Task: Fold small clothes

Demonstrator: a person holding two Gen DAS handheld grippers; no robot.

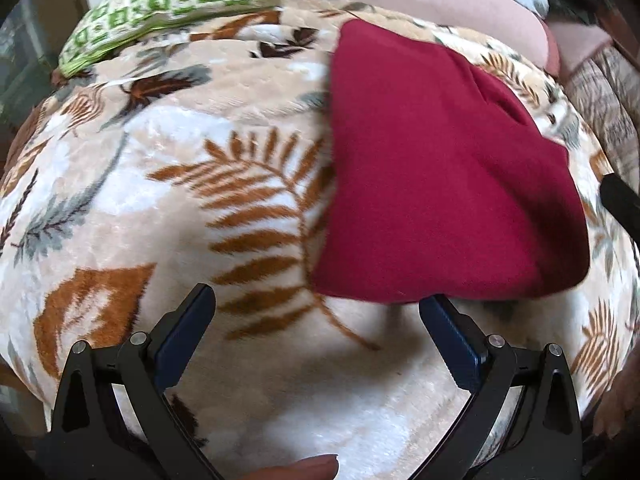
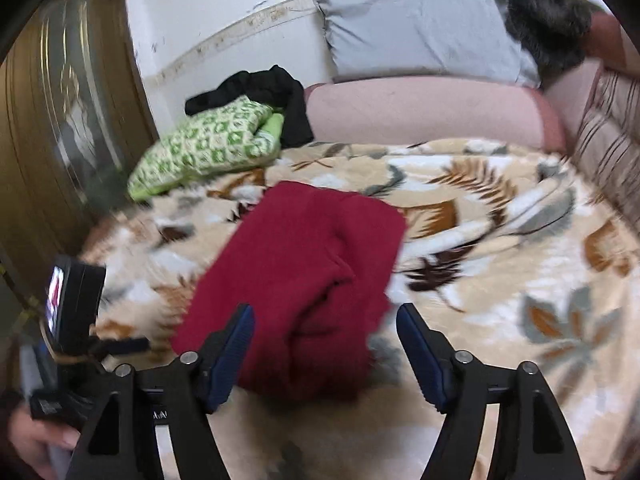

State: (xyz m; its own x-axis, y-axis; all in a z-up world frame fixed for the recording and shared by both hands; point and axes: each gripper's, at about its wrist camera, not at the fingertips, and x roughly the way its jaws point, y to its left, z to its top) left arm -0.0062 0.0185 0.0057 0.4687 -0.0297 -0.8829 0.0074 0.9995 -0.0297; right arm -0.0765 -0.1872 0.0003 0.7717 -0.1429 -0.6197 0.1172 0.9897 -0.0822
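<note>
A folded dark red garment (image 2: pixel 304 276) lies on our leaf-patterned fleece blanket (image 2: pixel 500 248), its near edge just in front of both tools. We hold the right gripper (image 2: pixel 325 356) released: its blue pads (image 2: pixel 230 356) stand wide apart on either side of the cloth's near end, and they press on nothing. We keep the left gripper (image 1: pixel 318 336) released too, jaws spread over bare blanket; its right pad (image 1: pixel 450 340) sits just beside the garment's lower edge, and whether it touches the cloth we cannot tell. In the right wrist view that left tool's camera mount (image 2: pixel 68 320) shows at the far left, above our hand (image 2: pixel 36 440). Beyond the garment, a green-and-white patterned pillow (image 2: pixel 204 144) rests near the blanket's far corner, with black clothing (image 2: pixel 272 92) heaped behind it. A pink bolster (image 2: pixel 420 108) and a grey pillow (image 2: pixel 416 28) line the white wall (image 2: pixel 192 8).
</note>
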